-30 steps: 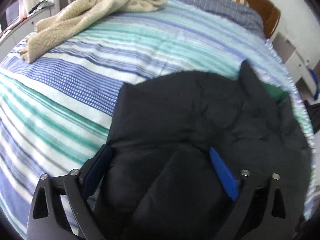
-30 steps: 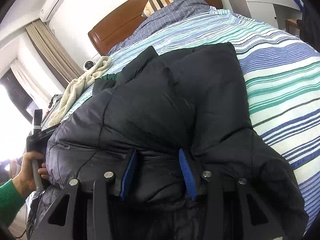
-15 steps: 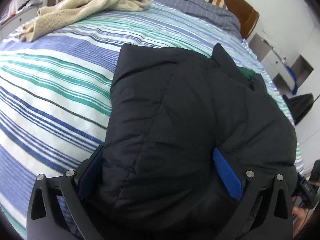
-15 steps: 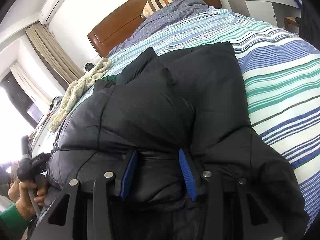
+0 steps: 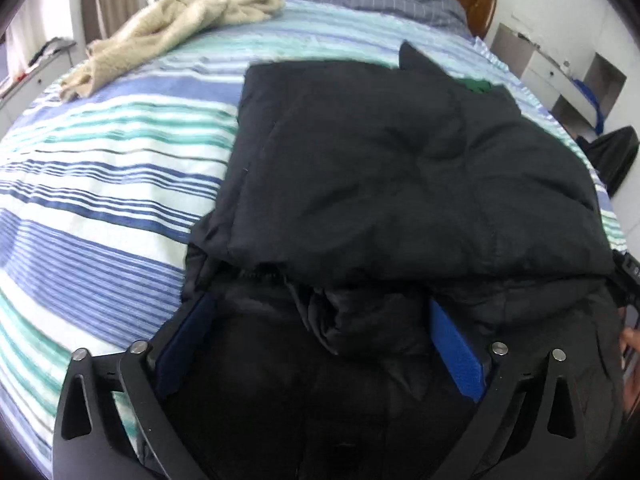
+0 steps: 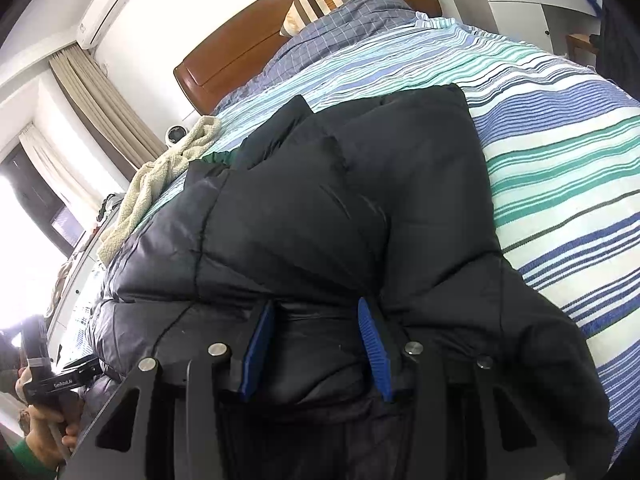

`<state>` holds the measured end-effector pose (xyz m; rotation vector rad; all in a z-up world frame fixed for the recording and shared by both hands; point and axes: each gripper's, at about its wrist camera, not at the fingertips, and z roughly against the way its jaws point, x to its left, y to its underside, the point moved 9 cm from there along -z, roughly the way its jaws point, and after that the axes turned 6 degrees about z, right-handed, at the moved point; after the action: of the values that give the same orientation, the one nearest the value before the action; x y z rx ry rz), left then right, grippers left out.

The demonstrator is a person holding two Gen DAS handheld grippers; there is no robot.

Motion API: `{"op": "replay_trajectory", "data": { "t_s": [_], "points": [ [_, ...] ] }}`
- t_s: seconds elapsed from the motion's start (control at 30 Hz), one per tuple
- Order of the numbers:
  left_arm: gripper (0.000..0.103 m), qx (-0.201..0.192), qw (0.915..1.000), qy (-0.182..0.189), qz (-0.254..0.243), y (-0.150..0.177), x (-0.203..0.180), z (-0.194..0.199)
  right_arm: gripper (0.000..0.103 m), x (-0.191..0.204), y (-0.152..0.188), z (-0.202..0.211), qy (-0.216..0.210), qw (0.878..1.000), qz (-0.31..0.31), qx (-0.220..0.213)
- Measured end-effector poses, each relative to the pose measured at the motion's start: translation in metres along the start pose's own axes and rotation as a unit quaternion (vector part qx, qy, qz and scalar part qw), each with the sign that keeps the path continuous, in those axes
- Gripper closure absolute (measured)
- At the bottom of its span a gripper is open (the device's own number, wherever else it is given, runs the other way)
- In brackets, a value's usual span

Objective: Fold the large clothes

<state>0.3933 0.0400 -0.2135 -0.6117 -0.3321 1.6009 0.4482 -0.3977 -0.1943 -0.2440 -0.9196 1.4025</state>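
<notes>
1. left gripper (image 5: 320, 336): jaws spread wide, blue pads well apart. loose dark cloth bunched between them, not pinched; left pad (image 5: 186, 344) sits at the cloth's edge, right pad (image 5: 456, 350) lies against it.
2. right gripper (image 6: 316, 344): jaws partly closed, narrower than the left's. a fold of the jacket (image 6: 340, 208) fills the gap, both pads pressed into it; gripping the jacket's near hem.
3. jacket, left view (image 5: 400, 176): black, puffy, folded over itself; top layer a flat slab, its near edge overhanging crumpled lining just ahead of the pads.
4. long axis runs away from both cameras, from foot toward headboard (image 6: 280, 36). pointed collar or hood tip at the far end, a patch of green beside it.
5. jacket lies on the bed (image 5: 100, 184), on the striped blue, green and white cover; right half of the bed in the left view.
6. cream fleece (image 5: 172, 28) further up, well apart from the jacket, near the far left edge.
7. beyond: checked blue bedding, striped pillow (image 6: 316, 0) against the headboard.
8. far: curtains, wall air unit (image 6: 108, 8), white cabinet (image 6: 520, 4).
</notes>
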Motion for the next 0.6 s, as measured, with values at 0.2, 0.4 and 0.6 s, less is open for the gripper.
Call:
{"op": "replay_trajectory", "data": {
  "t_s": [0.2,0.4,0.6],
  "points": [
    [0.0,0.004,0.9986,-0.033,0.041,-0.01,0.019,-0.012,0.06,0.0,0.0,0.0,0.002,1.0,0.0,-0.001],
    [0.0,0.017,0.9955,-0.029,0.088,-0.013,0.032,-0.016,0.06,0.004,0.001,-0.003,0.014,1.0,0.008,0.003],
    [0.004,0.02,0.9985,0.016,0.048,0.019,0.036,0.06,0.057,0.005,-0.001,0.0,0.012,1.0,0.0,0.014]
  ]
}}
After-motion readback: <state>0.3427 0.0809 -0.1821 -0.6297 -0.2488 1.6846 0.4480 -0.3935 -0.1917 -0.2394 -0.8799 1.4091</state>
